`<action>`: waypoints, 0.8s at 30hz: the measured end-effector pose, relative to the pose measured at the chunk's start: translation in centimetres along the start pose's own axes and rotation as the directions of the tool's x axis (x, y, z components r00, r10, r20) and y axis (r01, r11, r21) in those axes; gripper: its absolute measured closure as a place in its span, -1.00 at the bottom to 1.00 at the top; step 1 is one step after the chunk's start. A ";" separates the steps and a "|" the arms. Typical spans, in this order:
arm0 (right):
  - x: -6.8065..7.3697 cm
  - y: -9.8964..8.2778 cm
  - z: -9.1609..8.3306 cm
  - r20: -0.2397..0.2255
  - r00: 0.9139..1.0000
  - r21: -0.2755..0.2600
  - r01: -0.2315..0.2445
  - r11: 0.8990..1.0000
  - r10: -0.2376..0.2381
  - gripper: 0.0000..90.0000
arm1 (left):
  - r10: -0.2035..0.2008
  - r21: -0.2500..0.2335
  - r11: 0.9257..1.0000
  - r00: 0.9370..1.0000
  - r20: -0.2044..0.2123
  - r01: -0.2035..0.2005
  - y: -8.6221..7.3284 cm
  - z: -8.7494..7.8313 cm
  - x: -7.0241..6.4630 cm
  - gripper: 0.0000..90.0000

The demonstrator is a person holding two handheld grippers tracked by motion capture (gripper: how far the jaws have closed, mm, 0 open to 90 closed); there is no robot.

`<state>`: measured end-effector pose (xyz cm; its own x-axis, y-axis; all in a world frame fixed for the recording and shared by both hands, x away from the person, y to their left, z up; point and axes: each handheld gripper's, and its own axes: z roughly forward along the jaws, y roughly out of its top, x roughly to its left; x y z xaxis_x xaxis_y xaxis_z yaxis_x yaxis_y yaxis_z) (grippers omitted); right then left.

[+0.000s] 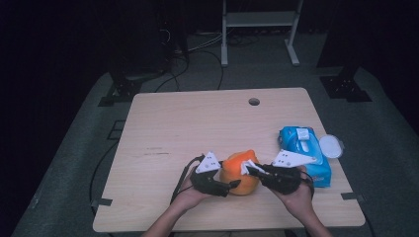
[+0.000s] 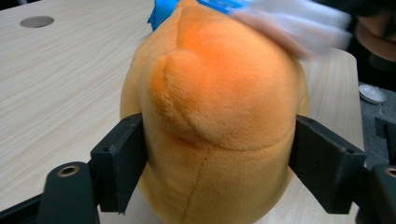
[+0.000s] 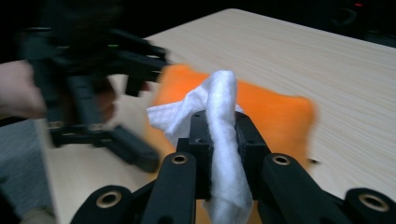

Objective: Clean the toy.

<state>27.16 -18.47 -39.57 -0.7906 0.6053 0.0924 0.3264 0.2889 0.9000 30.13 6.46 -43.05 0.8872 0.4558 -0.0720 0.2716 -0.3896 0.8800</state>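
An orange plush toy (image 1: pixel 239 173) sits near the front middle of the wooden table (image 1: pixel 197 123). My left gripper (image 1: pixel 232 187) is shut on it from the left. In the left gripper view both black jaws press into the sides of the plush toy (image 2: pixel 215 116). My right gripper (image 1: pixel 252 170) comes in from the right, shut on a crumpled white wipe (image 1: pixel 248 165). In the right gripper view the wipe (image 3: pixel 219 98) stands up between the pinched jaws of the right gripper (image 3: pixel 223 140), right against the top of the plush toy (image 3: pixel 275 116). The left gripper (image 3: pixel 149 112) looks blurred beyond it.
A blue pack of wet wipes (image 1: pixel 304 150) lies at the table's right edge, just behind my right hand. A round white lid (image 1: pixel 330 146) lies beside it. A cable hole (image 1: pixel 254 101) is near the far edge. The table's left and far parts are bare wood.
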 end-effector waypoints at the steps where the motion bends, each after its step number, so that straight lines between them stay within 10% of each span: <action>1: 0.3 0.1 0.1 0.004 1.000 0.006 0.027 1.000 -0.027 0.76 | 0.004 0.002 1.000 1.000 0.001 -0.004 0.0 -0.1 0.0 -0.46; 10: -2.3 -0.5 -0.4 0.073 0.996 0.014 -0.057 0.998 0.056 0.75 | 0.049 -0.016 0.999 0.999 -0.008 -0.049 0.2 0.0 -0.2 -0.60; 13: -1.9 -0.4 -0.3 0.061 0.997 0.016 -0.046 0.999 0.045 0.75 | 0.035 -0.052 0.998 0.999 -0.012 -0.036 0.2 0.0 0.0 -0.80; 21: 1.5 0.4 0.3 -0.031 0.998 0.015 0.050 0.999 -0.050 0.75 | 0.054 -0.045 0.998 0.999 0.006 -0.054 -0.2 0.5 -0.9 -0.49; 24: 1.9 0.9 0.4 0.000 0.995 0.029 0.097 0.995 -0.097 0.75 | 0.080 -0.042 0.996 0.997 -0.008 -0.080 -0.4 0.6 -1.4 -0.48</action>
<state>26.15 -16.76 -38.77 -0.8186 0.5743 0.0044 0.2631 0.3681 0.8918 29.04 5.48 -43.57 0.9031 0.4295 0.0023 0.1838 -0.3912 0.9018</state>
